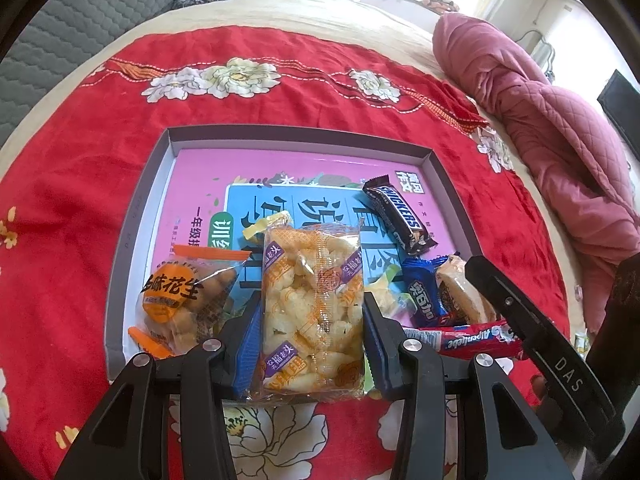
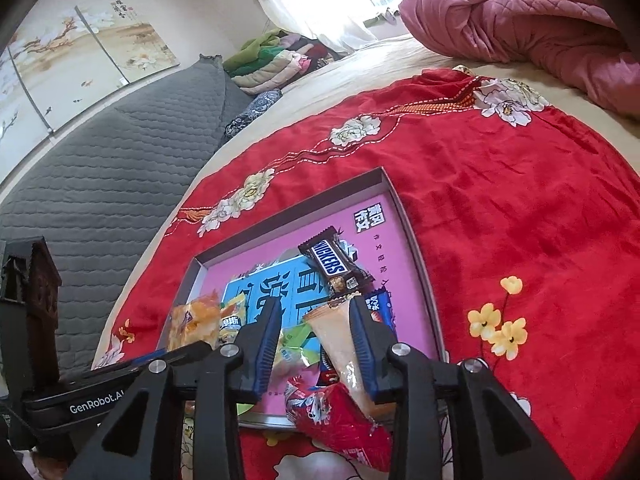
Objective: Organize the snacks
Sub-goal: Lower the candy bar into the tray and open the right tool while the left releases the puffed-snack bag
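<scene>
Gripping a clear rectangular packet of pale puffed rice crackers with orange and purple print [image 1: 314, 312], the left claw [image 1: 312, 344] was clenched on it, blue pads pressed against both long edges. The packet stood lengthwise between the fingers, its far end reaching toward twelve o'clock over the tray and its near end hanging past the tray's front rim.

The right claw [image 2: 316, 344] stood released and partly parted. A tan wedge-shaped wrapped biscuit [image 2: 344, 344] lay between its fingers, close against the right pad; whether it touched I could not tell. A red crinkled Alpenliebe candy packet [image 2: 340, 420] lay just below, at six o'clock from the claw.

The shallow grey cardboard tray [image 1: 138, 216] sat on a red floral cloth [image 1: 280, 92] spread over the bed. Its floor was covered by a pink and blue printed booklet [image 1: 240, 168]. In it lay a brown Snickers bar [image 1: 400, 216] at one o'clock from the left claw, a clear bag of peanuts with an orange label [image 1: 180, 300] at nine o'clock, a blue wrapped biscuit pack [image 1: 424, 292] at three o'clock, and a small yellow-green wrapper [image 1: 266, 226] just beyond the cracker packet. A pink quilted blanket [image 1: 540, 112] lay bunched at the far right of the bed.
</scene>
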`<state>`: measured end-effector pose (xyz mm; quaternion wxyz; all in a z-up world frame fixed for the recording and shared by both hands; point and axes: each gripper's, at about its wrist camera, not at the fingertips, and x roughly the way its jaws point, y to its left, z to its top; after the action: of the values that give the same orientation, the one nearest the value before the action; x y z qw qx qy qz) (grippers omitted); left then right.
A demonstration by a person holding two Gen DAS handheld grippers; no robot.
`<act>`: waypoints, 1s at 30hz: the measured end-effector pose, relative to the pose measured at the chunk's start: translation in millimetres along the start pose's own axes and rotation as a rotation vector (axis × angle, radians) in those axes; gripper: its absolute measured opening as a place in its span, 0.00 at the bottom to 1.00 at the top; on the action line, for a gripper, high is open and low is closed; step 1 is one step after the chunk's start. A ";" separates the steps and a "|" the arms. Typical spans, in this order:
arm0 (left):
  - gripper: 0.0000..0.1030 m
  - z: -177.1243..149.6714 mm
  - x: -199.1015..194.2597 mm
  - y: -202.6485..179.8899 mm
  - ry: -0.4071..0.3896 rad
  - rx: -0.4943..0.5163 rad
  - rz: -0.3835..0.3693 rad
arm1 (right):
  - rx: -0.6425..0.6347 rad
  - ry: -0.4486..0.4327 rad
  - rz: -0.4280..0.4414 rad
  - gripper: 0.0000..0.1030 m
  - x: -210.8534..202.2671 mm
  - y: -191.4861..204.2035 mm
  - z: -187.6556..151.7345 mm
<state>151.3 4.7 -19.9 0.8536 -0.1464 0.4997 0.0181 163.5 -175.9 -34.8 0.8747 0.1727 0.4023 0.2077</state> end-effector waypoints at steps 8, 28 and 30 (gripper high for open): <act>0.46 -3.5 4.2 -3.4 0.018 0.015 0.010 | -0.008 -0.030 -0.054 0.45 0.2 -4.2 1.3; 0.53 1.1 -11.5 -8.6 -0.029 0.041 -0.001 | -0.037 -0.096 -0.078 0.61 7.0 -7.2 6.4; 0.53 0.9 -11.7 -8.1 -0.028 0.039 0.001 | -0.034 -0.096 -0.077 0.62 6.5 -7.2 6.6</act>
<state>147.7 -1.5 -7.5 0.8631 -0.1293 0.4882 0.0111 174.1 -179.7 -38.2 0.9032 0.1521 0.3627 0.1721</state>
